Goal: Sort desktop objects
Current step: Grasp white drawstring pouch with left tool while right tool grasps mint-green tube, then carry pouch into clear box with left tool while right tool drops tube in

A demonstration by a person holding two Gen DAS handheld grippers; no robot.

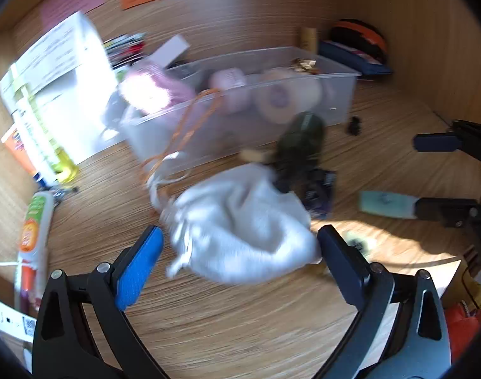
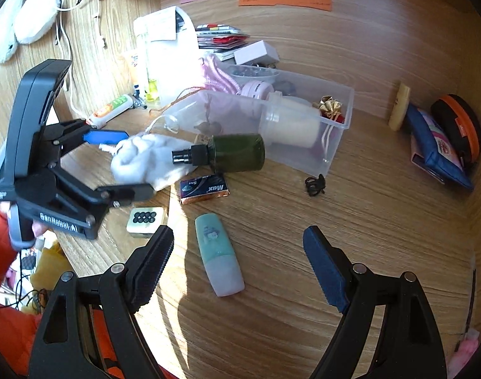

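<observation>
A white drawstring pouch (image 1: pixel 240 221) lies on the wooden desk between the open fingers of my left gripper (image 1: pixel 240 246); it also shows in the right wrist view (image 2: pixel 145 161), with the left gripper (image 2: pixel 123 162) open around it. A dark green spray bottle (image 2: pixel 231 153) lies against the clear plastic bin (image 2: pixel 332 154). A mint tube (image 2: pixel 220 255) lies just ahead of my open, empty right gripper (image 2: pixel 239 243). A "Max" packet (image 2: pixel 204 188), a mahjong tile (image 2: pixel 144 221) and a black hair clip (image 2: pixel 315 184) lie nearby.
The bin (image 1: pixel 240 132) holds a pink pouch, jars and a white cup. A white box (image 1: pixel 57 94), tubes (image 1: pixel 35 237) and a yellow bottle stand at left. A blue pouch (image 2: pixel 436 151) and orange-black case (image 2: pixel 461 126) lean at right. Sticky notes hang on the back wall.
</observation>
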